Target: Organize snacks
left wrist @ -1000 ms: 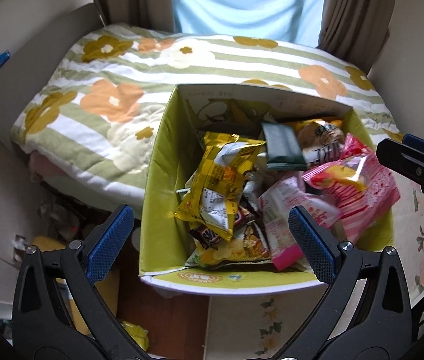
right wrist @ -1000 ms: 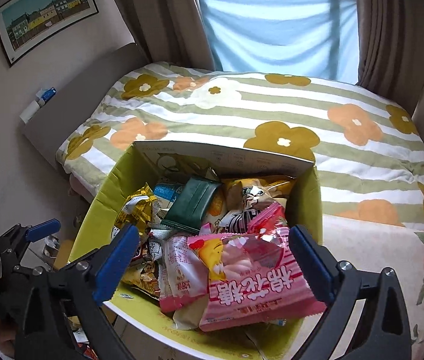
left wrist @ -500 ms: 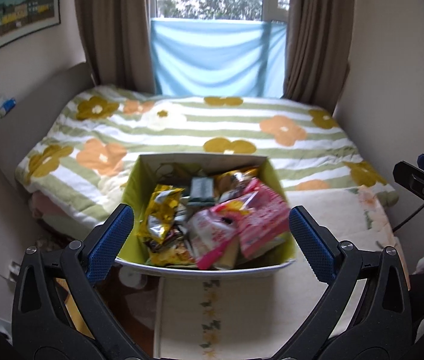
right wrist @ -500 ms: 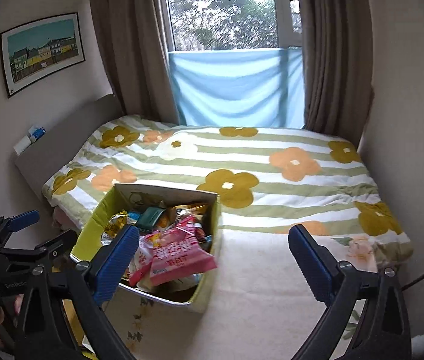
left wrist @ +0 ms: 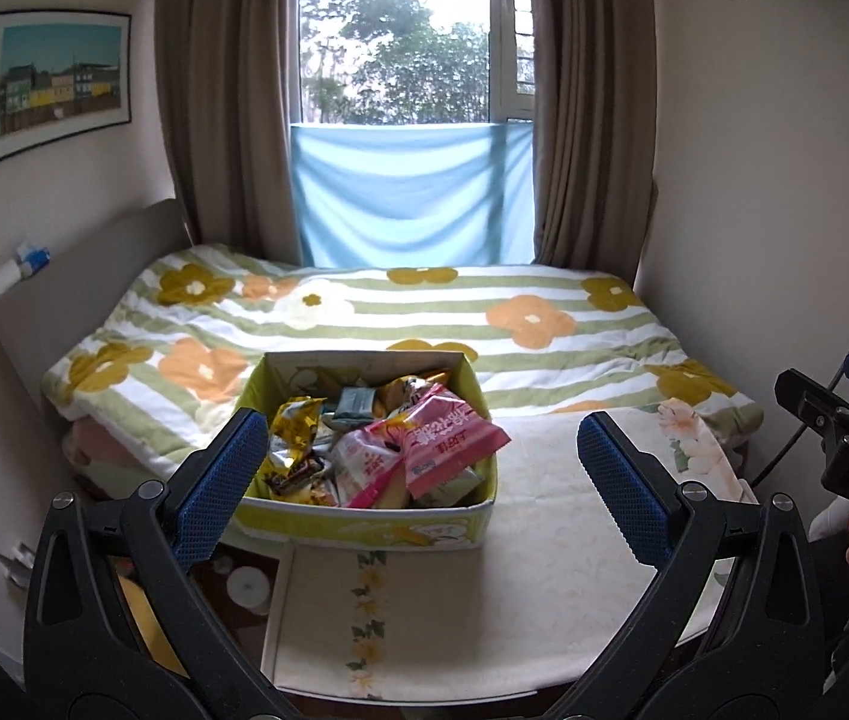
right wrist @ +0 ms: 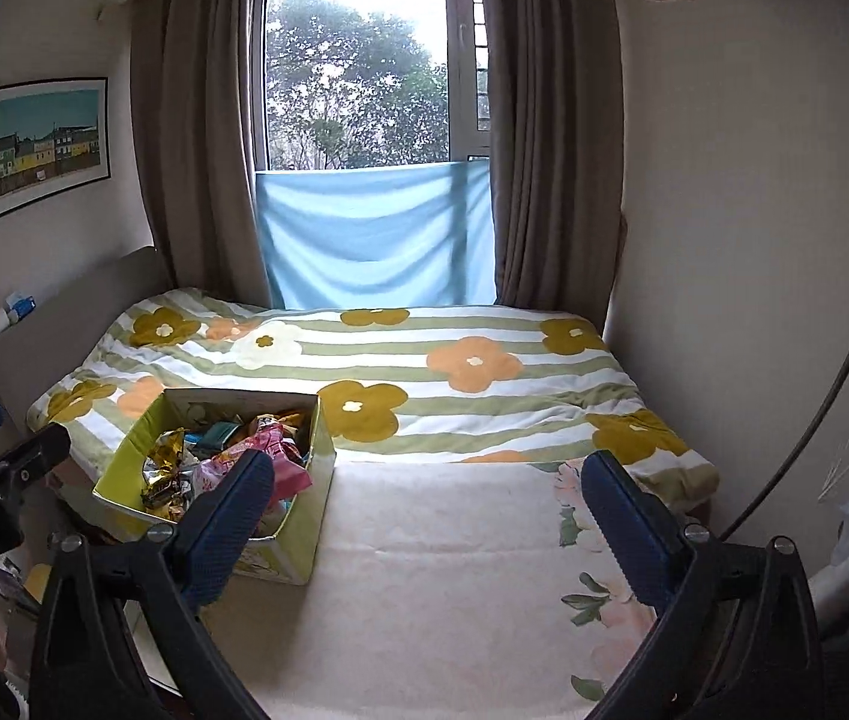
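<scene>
Presently your left gripper [left wrist: 418, 468] and right gripper [right wrist: 427, 516] hang back from the bed [right wrist: 454, 516], jaws wide apart and empty. Snacks [left wrist: 391, 450] sit heaped in the box [left wrist: 364, 525] at its near left corner, pink bag [left wrist: 454, 435] overhanging the rim.

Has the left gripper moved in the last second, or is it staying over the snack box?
Yes. The left gripper has pulled back and up from the snack box, which looks smaller.

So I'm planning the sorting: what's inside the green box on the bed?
The green box holds a heap of snack packets: a pink bag on top, a yellow foil bag at left, a teal packet behind. Whatever lies beneath them is hidden.
</scene>
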`<state>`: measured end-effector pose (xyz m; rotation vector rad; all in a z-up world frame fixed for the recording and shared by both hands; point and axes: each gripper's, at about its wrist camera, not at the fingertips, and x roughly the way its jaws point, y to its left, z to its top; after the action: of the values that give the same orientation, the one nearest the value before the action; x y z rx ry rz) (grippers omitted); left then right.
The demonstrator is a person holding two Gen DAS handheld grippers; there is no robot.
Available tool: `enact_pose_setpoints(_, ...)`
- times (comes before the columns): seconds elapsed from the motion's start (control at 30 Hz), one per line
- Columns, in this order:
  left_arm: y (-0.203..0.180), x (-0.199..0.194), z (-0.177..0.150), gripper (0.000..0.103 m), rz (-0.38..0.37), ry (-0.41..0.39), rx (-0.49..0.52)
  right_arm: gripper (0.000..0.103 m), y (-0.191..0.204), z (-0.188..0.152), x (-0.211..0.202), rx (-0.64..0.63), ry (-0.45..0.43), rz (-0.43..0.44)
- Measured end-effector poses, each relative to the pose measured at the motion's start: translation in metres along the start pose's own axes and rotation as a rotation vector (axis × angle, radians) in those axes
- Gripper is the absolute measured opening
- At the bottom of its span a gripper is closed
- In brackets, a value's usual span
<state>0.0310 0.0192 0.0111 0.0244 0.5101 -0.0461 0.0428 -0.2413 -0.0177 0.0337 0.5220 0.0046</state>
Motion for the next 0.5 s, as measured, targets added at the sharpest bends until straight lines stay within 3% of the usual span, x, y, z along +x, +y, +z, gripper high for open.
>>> enact_pose_setpoints(0.5,-0.003,-0.025,-0.007,0.103,0.006,-0.023,-0.026,0.102,-0.006,-0.014,-0.021,-0.010,-0.032,-0.005)
